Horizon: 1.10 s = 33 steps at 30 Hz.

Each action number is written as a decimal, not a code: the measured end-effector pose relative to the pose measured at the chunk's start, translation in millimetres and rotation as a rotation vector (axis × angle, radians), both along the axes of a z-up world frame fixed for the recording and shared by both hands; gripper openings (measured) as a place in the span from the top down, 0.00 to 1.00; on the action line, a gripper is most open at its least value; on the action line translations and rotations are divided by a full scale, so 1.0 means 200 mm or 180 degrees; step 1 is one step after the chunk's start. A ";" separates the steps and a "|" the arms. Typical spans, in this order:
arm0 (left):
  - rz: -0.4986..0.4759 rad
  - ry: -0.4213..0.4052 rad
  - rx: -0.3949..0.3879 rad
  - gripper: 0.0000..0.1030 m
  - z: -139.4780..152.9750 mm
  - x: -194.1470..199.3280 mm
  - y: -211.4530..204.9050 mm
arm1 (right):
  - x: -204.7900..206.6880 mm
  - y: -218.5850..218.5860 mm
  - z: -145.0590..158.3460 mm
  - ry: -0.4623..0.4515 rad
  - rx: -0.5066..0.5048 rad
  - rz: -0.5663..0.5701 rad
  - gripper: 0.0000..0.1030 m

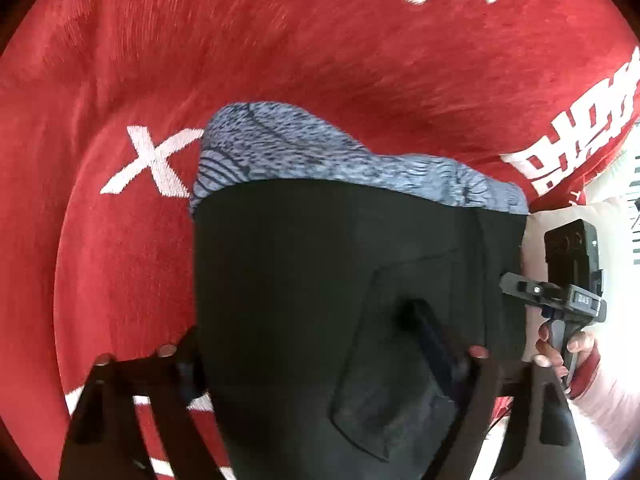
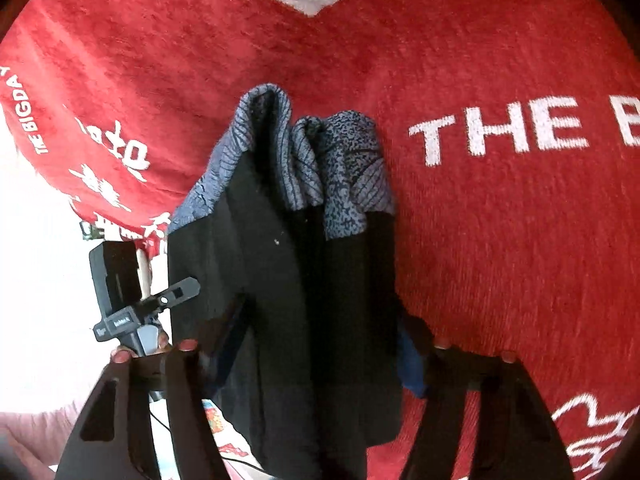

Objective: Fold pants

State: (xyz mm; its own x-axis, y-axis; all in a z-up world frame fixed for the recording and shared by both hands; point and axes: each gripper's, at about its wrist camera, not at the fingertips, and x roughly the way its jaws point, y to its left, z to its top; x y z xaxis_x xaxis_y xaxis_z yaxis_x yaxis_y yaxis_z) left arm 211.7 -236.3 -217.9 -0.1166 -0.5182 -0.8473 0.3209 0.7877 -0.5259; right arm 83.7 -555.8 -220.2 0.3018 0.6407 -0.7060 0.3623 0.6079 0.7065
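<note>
Black pants [image 1: 312, 272] with a grey-blue patterned band [image 1: 304, 148] at the far end lie on a red blanket [image 1: 360, 52]. My left gripper [image 1: 332, 356] straddles them: one fingertip sits at their left edge, the other over a back pocket [image 1: 400, 360]. The jaws stand wide with no visible pinch. In the right wrist view the same pants [image 2: 280, 280] run away from me in long folds, the band [image 2: 344, 160] bunched at the far end. My right gripper [image 2: 314, 348] has the cloth between its fingers, also spread apart.
The red blanket [image 2: 500, 240] carries white lettering and ends close on one side. Beyond that edge it is bright and washed out. A hand [image 1: 576, 344] holds the right tool there; in the other view a hand [image 2: 124, 354] holds the left one.
</note>
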 end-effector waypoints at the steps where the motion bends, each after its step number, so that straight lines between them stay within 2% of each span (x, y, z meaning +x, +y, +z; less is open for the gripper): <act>1: -0.0009 -0.0044 0.0000 0.24 0.02 -0.01 0.00 | -0.01 -0.01 0.01 -0.0009 0.0033 -0.0045 0.44; 3: -0.0016 -0.0109 -0.0001 0.30 0.05 -0.02 0.00 | -0.03 -0.02 0.02 -0.0021 0.0066 -0.0103 0.52; 7: -0.0008 -0.0205 -0.0054 0.40 0.12 -0.04 0.02 | -0.06 -0.03 0.08 -0.0057 0.0080 -0.0160 0.58; 14: -0.0065 -0.0231 -0.0160 0.40 0.27 -0.12 0.05 | -0.12 0.03 0.19 -0.0097 0.0148 -0.0126 0.59; 21: -0.0095 -0.0269 -0.0141 0.40 0.40 -0.33 0.14 | -0.31 0.17 0.33 -0.0116 0.0105 -0.0044 0.59; 26: -0.0086 -0.0099 -0.0030 0.40 0.33 -0.51 0.25 | -0.51 0.30 0.32 -0.0006 0.0045 -0.0019 0.59; 30: -0.0118 -0.0091 0.0109 0.40 0.22 -0.60 0.34 | -0.62 0.38 0.19 0.0136 -0.0027 -0.0032 0.57; 32: -0.0080 -0.0179 0.0137 0.36 0.19 -0.61 0.37 | -0.65 0.40 0.15 0.0127 -0.0201 -0.0003 0.54; 33: -0.0063 -0.0199 0.0167 0.31 0.19 -0.61 0.37 | -0.65 0.40 0.15 0.0114 -0.0246 -0.0032 0.51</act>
